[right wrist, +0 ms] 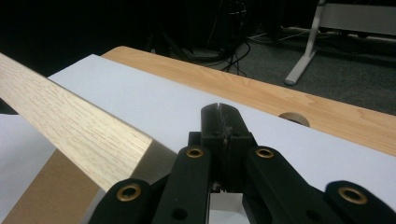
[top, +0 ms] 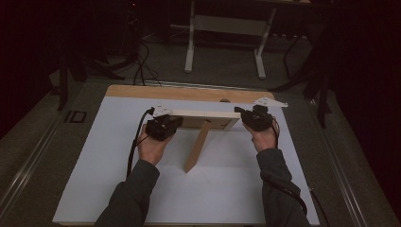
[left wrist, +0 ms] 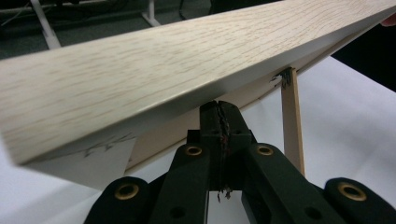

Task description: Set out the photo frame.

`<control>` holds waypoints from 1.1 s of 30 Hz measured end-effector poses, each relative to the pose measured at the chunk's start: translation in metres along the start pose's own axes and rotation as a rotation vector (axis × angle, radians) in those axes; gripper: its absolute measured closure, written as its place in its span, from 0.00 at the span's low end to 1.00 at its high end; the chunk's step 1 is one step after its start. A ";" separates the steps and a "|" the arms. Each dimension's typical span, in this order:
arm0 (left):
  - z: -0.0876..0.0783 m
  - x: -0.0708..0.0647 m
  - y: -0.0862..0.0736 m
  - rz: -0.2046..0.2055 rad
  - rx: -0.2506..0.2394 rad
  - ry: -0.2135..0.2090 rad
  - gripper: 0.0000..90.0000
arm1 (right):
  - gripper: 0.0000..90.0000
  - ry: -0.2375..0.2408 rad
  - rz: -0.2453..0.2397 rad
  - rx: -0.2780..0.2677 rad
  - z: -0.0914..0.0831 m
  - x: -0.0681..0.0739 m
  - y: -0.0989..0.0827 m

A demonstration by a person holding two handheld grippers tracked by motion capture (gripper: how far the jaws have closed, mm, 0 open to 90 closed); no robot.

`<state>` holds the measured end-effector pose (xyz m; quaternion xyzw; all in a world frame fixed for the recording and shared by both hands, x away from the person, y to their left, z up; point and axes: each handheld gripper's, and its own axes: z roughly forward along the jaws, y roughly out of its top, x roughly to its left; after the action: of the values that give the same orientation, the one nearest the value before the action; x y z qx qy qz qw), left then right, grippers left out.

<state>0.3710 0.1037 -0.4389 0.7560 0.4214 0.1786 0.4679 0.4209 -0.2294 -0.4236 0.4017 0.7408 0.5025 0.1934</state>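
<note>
Picture frame (top: 203,118): pale oak grain, brown back stand.

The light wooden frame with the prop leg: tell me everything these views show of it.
The light wooden frame is pale oak-grained, with a brown backing board. It stands tilted on the white sheet, braced by a thin wooden prop leg that slants toward the person. The left gripper sits at its left end and the right gripper at its right, both with jaws shut; whether either touches it cannot be told.
</note>
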 end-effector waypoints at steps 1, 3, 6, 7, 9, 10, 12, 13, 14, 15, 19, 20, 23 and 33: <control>0.000 0.000 0.000 0.000 0.000 0.000 1.00 | 1.00 0.001 0.001 0.001 0.000 0.000 0.000; 0.003 -0.001 0.000 -0.004 0.005 0.000 1.00 | 1.00 0.002 0.001 0.004 0.002 0.000 0.000; 0.004 -0.003 0.001 -0.004 0.003 -0.002 1.00 | 1.00 0.005 0.005 0.005 0.002 -0.001 0.000; 0.003 -0.003 0.001 -0.003 0.001 -0.002 1.00 | 1.00 0.005 0.005 0.006 0.002 -0.001 0.000; 0.003 -0.004 0.002 -0.001 -0.003 -0.004 1.00 | 1.00 0.006 0.002 0.007 0.001 -0.001 0.000; 0.003 -0.005 0.002 0.001 -0.005 -0.007 1.00 | 1.00 0.007 0.003 0.007 0.001 -0.001 0.000; 0.002 -0.006 0.004 0.000 -0.007 -0.010 1.00 | 1.00 0.012 0.004 0.008 0.001 -0.001 0.000; 0.002 -0.006 0.004 0.000 -0.007 -0.010 1.00 | 1.00 0.014 0.004 0.009 0.000 -0.001 0.000; 0.001 -0.007 0.005 0.003 -0.011 -0.013 1.00 | 1.00 0.017 0.002 0.010 0.000 -0.001 0.000; 0.001 -0.007 0.005 0.003 -0.011 -0.013 1.00 | 1.00 0.020 -0.002 0.011 0.000 0.000 0.000; 0.001 -0.011 0.009 0.011 -0.015 -0.018 1.00 | 1.00 0.026 -0.007 0.009 -0.001 0.001 0.000; 0.001 -0.012 0.010 0.012 -0.017 -0.021 1.00 | 1.00 0.030 -0.010 0.007 -0.001 0.001 -0.001; 0.001 -0.013 0.011 0.016 -0.016 -0.023 1.00 | 1.00 0.035 -0.014 0.005 -0.003 0.002 -0.001; 0.005 -0.018 0.014 0.015 -0.022 -0.031 1.00 | 1.00 0.064 -0.032 0.001 -0.005 0.005 0.001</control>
<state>0.3706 0.0838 -0.4278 0.7567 0.4063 0.1749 0.4814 0.4145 -0.2284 -0.4202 0.3734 0.7533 0.5116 0.1773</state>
